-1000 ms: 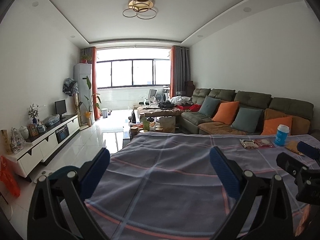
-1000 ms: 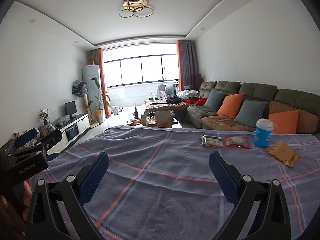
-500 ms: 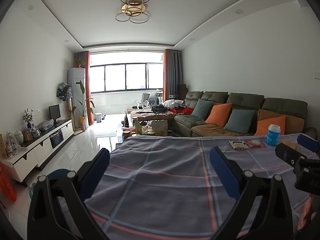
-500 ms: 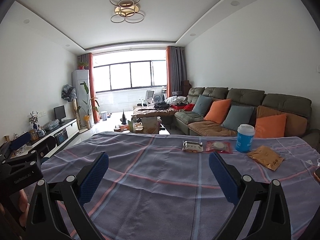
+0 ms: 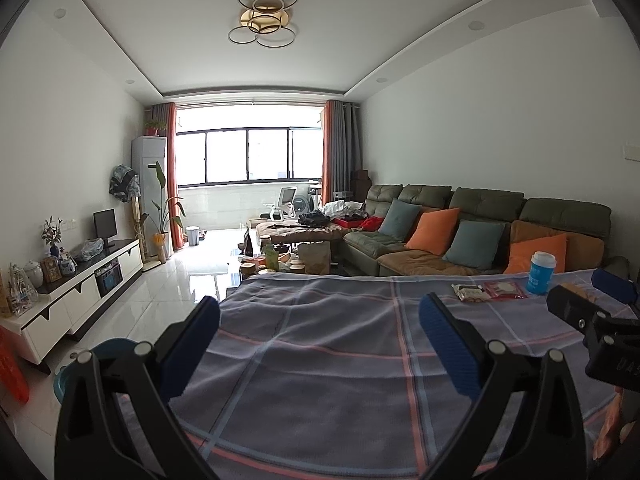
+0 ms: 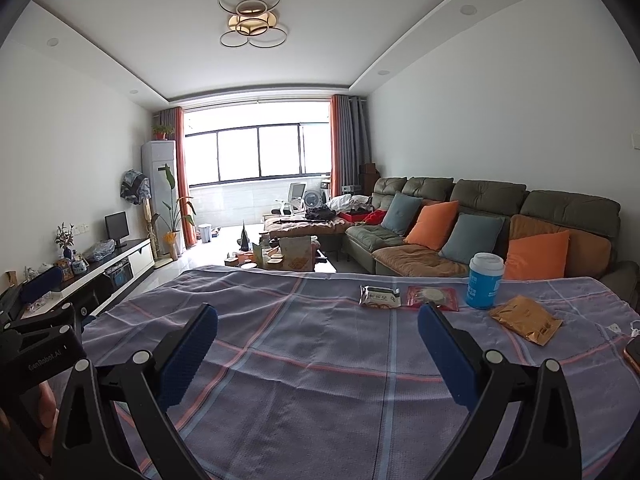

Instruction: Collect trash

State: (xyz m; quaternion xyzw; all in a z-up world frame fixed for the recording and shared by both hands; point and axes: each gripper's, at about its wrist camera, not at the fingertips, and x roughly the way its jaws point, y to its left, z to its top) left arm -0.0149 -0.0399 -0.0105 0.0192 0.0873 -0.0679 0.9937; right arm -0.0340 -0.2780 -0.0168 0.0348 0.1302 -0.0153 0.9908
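Observation:
Trash lies at the far right of the plaid tablecloth [image 6: 304, 344]: a grey snack wrapper [image 6: 379, 297], a red snack packet [image 6: 432, 298], a blue paper cup [image 6: 484, 286] with a white lid, and a crumpled golden-brown bag [image 6: 525, 319]. The wrapper [image 5: 467, 292], red packet [image 5: 505, 289] and cup [image 5: 541, 273] also show in the left wrist view. My right gripper [image 6: 318, 354] is open and empty, low over the cloth, short of the wrappers. My left gripper [image 5: 319, 346] is open and empty over the cloth's left part. Each gripper shows at the other view's edge.
A blue bin [image 5: 86, 364] stands on the floor left of the table. A phone [image 6: 633, 354] lies at the table's right edge. A green sofa [image 6: 492, 232] with cushions is behind the table, a TV cabinet [image 5: 76, 292] along the left wall, a cluttered coffee table [image 6: 280, 258] beyond.
Both grippers have shifted and tilted upward slightly, so the room sits lower in both views. The trash has drifted left in the right wrist view. Both stay open and empty.

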